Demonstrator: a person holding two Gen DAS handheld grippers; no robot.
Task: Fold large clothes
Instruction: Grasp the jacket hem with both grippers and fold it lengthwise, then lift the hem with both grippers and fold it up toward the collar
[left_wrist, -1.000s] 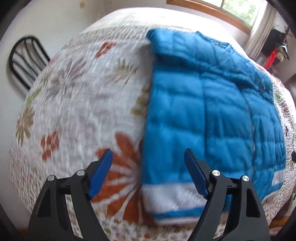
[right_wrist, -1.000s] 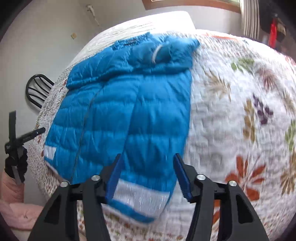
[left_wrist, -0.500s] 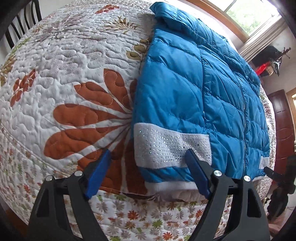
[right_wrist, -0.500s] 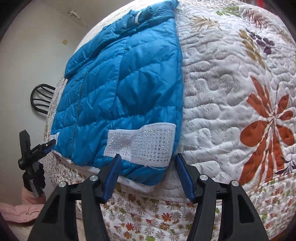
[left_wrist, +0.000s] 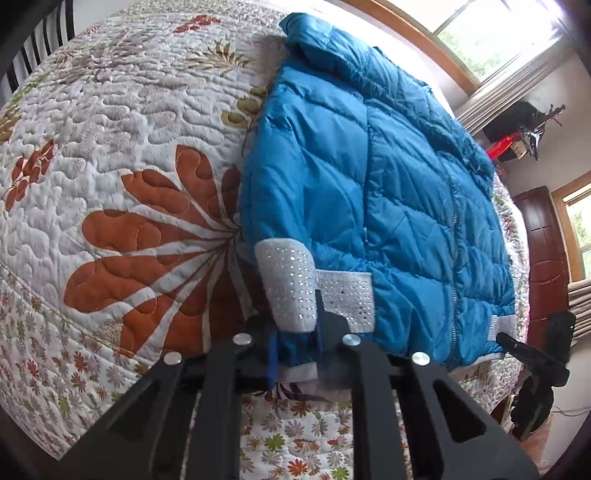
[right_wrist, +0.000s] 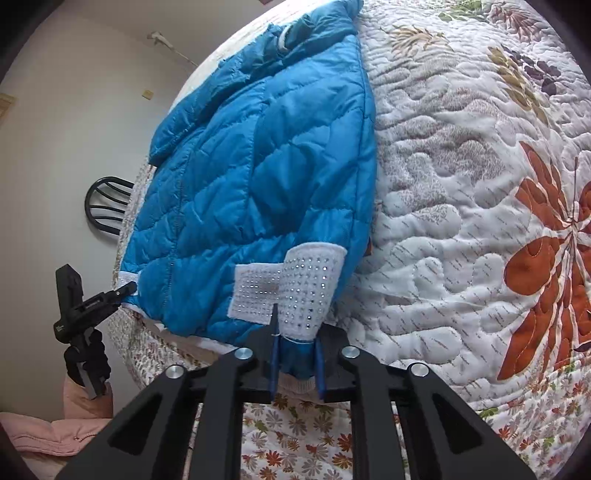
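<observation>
At near edge of bed (left_wrist: 110, 206): left tool (left_wrist: 295, 354) and right tool (right_wrist: 297, 363) closing, now pinching jacket (left_wrist: 388, 177) hem corners, gaping half-second ago. Ready for lift and fold.

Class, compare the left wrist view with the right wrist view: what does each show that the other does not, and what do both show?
Left wrist only: a window and a dark wooden door.

Right wrist only: a pink garment low beside the bed.

Both: the blue jacket on the floral quilt, and jaws closing on a bunched, studded white hem corner, the left gripper on one, the right gripper on the other.
</observation>
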